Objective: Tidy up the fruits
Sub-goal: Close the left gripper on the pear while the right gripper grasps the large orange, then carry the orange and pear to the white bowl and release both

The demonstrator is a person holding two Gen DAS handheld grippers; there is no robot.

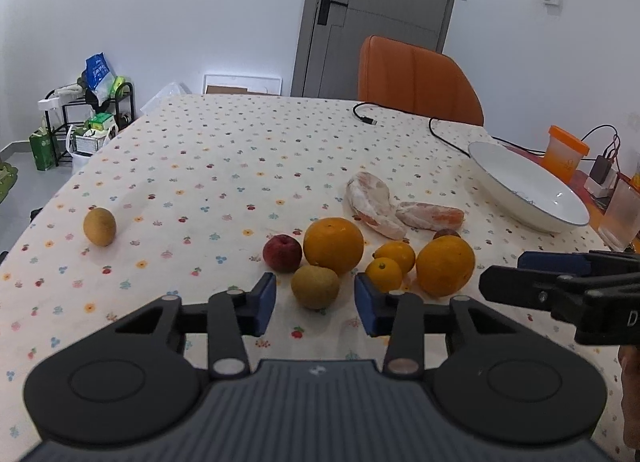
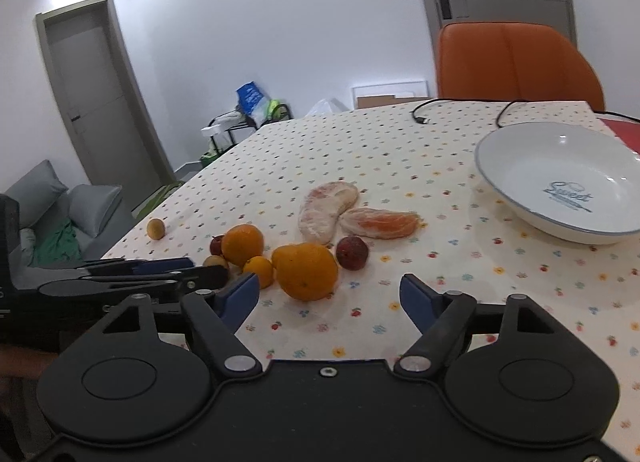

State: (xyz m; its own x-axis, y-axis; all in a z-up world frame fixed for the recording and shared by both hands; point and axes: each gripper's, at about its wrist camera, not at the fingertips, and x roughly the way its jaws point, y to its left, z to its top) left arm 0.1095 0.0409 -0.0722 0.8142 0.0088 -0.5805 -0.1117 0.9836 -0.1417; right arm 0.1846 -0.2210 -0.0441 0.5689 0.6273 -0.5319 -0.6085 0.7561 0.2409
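Observation:
Fruits lie clustered on the flowered tablecloth. In the left wrist view: a brown kiwi-like fruit [image 1: 315, 286], a dark red fruit [image 1: 282, 253], a large orange [image 1: 333, 245], two small oranges [image 1: 384, 274], another large orange [image 1: 445, 266], and two peeled pomelo segments [image 1: 374, 201]. A lone brown fruit [image 1: 99, 226] lies far left. My left gripper [image 1: 315, 304] is open, its pads either side of the brown fruit, apart from it. My right gripper [image 2: 328, 298] is open and empty, just short of the large orange [image 2: 305, 271]. A white bowl [image 2: 560, 181] stands empty at right.
An orange chair [image 1: 416, 79] stands behind the table. A black cable [image 1: 400, 117] runs across the far side. An orange-lidded cup [image 1: 565, 151], a charger and a clear glass [image 1: 622, 217] stand at the right edge. A shelf with bags [image 1: 88, 117] stands on the floor at left.

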